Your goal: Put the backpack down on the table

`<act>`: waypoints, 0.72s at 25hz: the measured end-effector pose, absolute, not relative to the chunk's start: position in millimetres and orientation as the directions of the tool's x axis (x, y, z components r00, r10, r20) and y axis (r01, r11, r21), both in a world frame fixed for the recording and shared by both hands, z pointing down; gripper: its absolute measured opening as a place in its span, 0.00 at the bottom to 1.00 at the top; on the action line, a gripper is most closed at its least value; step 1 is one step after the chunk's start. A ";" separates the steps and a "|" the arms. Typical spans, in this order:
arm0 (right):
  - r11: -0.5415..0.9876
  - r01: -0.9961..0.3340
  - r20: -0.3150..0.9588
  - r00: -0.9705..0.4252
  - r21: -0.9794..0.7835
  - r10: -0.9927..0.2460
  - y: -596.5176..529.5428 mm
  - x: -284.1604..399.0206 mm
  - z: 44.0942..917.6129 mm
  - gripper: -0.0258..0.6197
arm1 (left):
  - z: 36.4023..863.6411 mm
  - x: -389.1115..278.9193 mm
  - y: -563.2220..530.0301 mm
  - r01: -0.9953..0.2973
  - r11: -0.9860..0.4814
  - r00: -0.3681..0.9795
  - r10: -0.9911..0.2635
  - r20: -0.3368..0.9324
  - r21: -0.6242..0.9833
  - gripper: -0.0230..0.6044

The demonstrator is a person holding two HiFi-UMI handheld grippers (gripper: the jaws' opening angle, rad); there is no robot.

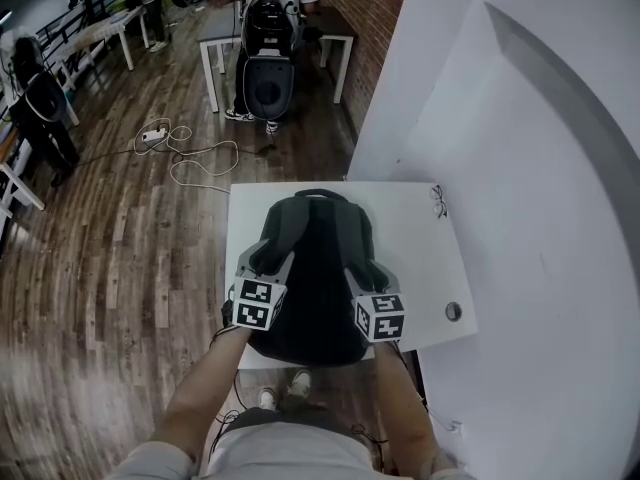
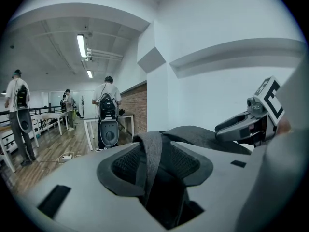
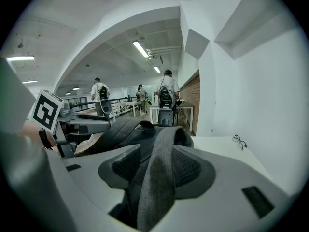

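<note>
Your backpack (image 1: pixel 310 278) lies flat on the table (image 1: pixel 425 233), and your left gripper (image 1: pixel 272 258) and right gripper (image 1: pixel 362 270) stand wide open, 1 strap (image 3: pixel 159 173) loose between each pair of jaws, so I judge only backing away remains.

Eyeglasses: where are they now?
Head view: the eyeglasses lie at the far right corner of the white table, beside the white wall, right of the backpack, not touching it.
</note>
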State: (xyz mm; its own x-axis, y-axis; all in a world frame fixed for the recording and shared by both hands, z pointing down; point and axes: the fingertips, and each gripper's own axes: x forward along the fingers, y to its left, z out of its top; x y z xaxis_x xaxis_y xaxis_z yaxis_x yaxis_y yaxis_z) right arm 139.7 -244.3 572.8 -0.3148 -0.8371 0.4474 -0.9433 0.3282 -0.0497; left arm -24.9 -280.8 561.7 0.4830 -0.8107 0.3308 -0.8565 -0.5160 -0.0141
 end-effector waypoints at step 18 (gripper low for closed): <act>0.299 -0.950 0.416 -0.308 -0.089 -0.855 -196.9 135.4 547.7 0.15 | 541.8 -27.5 -229.7 -0.873 -0.487 0.472 -0.838 0.274 0.014 0.10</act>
